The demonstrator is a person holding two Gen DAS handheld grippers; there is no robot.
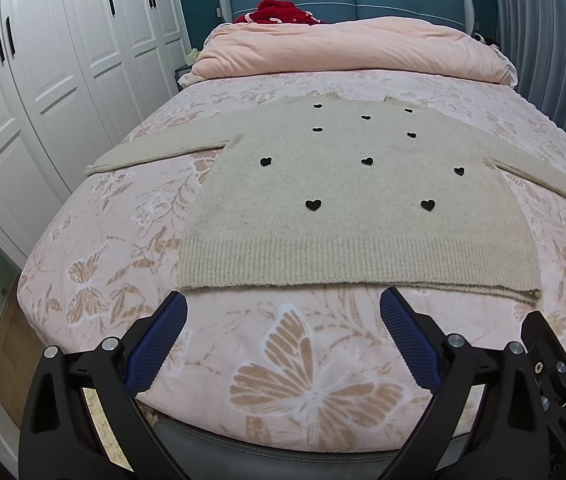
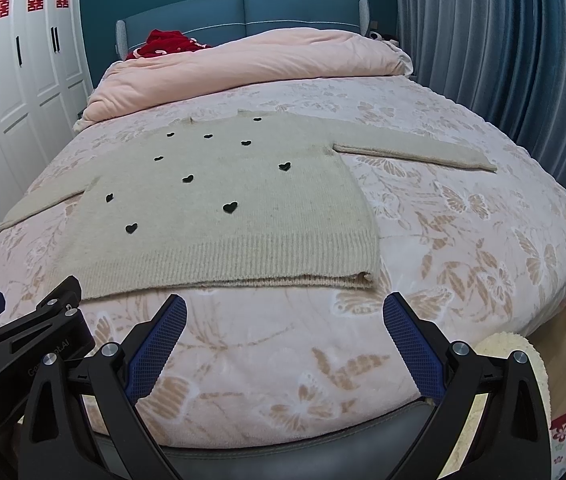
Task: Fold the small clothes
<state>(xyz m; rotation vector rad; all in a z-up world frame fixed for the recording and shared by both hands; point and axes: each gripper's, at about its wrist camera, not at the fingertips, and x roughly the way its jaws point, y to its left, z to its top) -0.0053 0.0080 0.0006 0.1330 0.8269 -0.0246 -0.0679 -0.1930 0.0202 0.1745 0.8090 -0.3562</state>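
Observation:
A beige knit sweater (image 1: 347,200) with small black hearts lies flat on the bed, both sleeves spread out, ribbed hem toward me. It also shows in the right wrist view (image 2: 223,216). My left gripper (image 1: 283,304) is open and empty, just short of the hem's left half. My right gripper (image 2: 285,306) is open and empty, just short of the hem near its right corner. The left gripper's body shows at the lower left of the right wrist view (image 2: 23,340).
The bed (image 1: 291,360) has a pink butterfly-print cover. A folded pink duvet (image 1: 355,48) and a red garment (image 1: 279,10) lie at the headboard. White wardrobes (image 1: 55,80) stand on the left, grey curtains (image 2: 503,60) on the right. A pale rug (image 2: 523,364) lies on the floor.

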